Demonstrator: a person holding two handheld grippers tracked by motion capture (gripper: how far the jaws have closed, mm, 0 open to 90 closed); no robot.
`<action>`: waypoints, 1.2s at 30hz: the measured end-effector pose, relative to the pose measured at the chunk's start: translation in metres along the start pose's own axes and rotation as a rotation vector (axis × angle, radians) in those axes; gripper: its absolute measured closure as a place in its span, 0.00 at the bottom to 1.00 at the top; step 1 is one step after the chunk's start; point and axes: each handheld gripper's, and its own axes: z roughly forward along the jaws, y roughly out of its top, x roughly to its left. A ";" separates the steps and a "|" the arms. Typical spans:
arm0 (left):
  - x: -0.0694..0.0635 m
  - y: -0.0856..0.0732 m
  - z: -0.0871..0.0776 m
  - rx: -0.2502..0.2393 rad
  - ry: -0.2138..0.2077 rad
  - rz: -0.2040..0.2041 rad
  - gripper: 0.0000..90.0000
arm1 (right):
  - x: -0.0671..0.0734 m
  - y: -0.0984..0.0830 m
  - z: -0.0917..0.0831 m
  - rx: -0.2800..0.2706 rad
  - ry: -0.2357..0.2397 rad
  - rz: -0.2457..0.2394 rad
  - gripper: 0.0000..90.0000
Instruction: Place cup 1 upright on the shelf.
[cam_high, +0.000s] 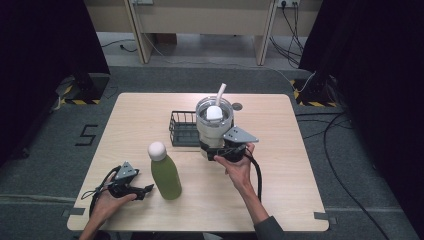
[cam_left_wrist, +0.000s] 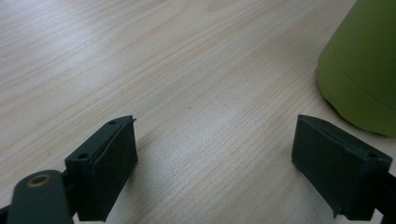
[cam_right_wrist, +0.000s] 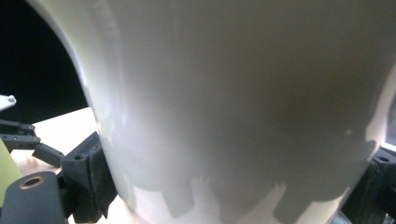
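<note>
A white tumbler (cam_high: 214, 125) with a clear lid and a white straw (cam_high: 220, 93) stands near the table's middle. My right gripper (cam_high: 220, 150) is shut on its lower body. In the right gripper view the tumbler's wall (cam_right_wrist: 243, 93) sits between the jaws, with a pad pressed to each side. A green bottle (cam_high: 166, 175) with a white cap stands upright toward the front left. My left gripper (cam_high: 147, 189) rests low on the table just left of it. It is open, with bare wood between its fingers (cam_left_wrist: 107, 168), and the bottle's base (cam_left_wrist: 364, 79) lies beyond the right jaw.
A black wire basket (cam_high: 182, 129) sits directly left of the tumbler, touching or nearly touching it. The wooden table (cam_high: 280, 165) has bare surface to the right and along the front. Cables trail from both grippers toward the front edge.
</note>
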 end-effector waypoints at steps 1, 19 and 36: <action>0.000 0.000 0.000 0.000 0.000 0.000 0.15 | 0.000 0.005 0.000 0.001 0.002 -0.003 0.13; 0.000 0.000 0.000 0.000 -0.001 0.000 0.15 | -0.011 0.043 0.019 -0.023 -0.003 -0.026 0.13; 0.000 0.000 0.000 0.002 -0.002 -0.002 0.15 | -0.034 0.060 0.038 -0.002 -0.057 -0.037 0.13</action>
